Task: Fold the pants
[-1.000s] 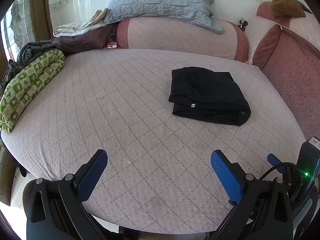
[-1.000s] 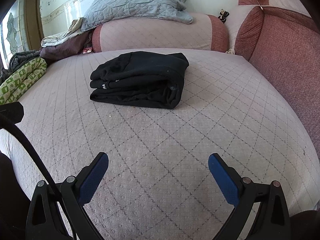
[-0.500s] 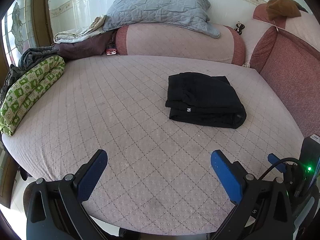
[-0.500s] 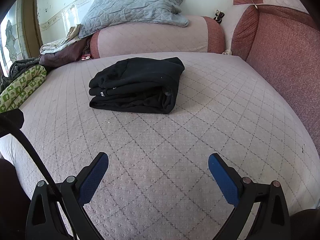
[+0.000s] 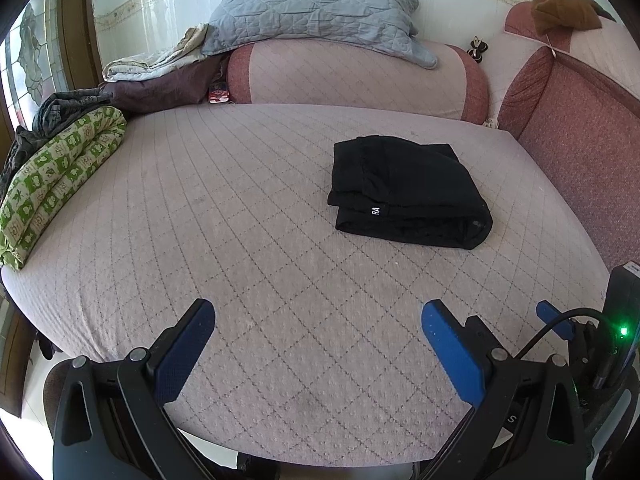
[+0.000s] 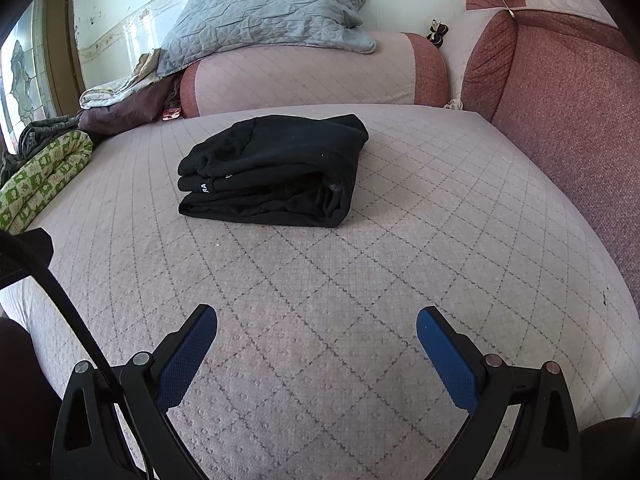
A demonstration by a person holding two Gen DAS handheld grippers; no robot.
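Black pants [image 5: 408, 192] lie folded into a compact stack on the pink quilted bed [image 5: 240, 220], toward its right side. In the right wrist view the same pants [image 6: 276, 172] sit ahead and a little left, with a small white label on the near fold. My left gripper [image 5: 318, 316] hovers open over the bed's near edge, well short of the pants, nothing between its blue pads. My right gripper [image 6: 316, 322] is open too, empty, and apart from the pants. The right gripper's body [image 5: 592, 344] shows at the lower right of the left wrist view.
A green patterned blanket roll [image 5: 52, 176] lies along the bed's left edge. A pink bolster [image 5: 352, 76] with a grey pillow [image 5: 316, 4] on it lines the back. Red padded cushions [image 6: 568, 100] wall the right side. Folded linens [image 5: 160, 76] sit back left.
Both grippers have drawn back from the pants, which now look smaller and farther off. The pants have not moved. Both grippers stay open.
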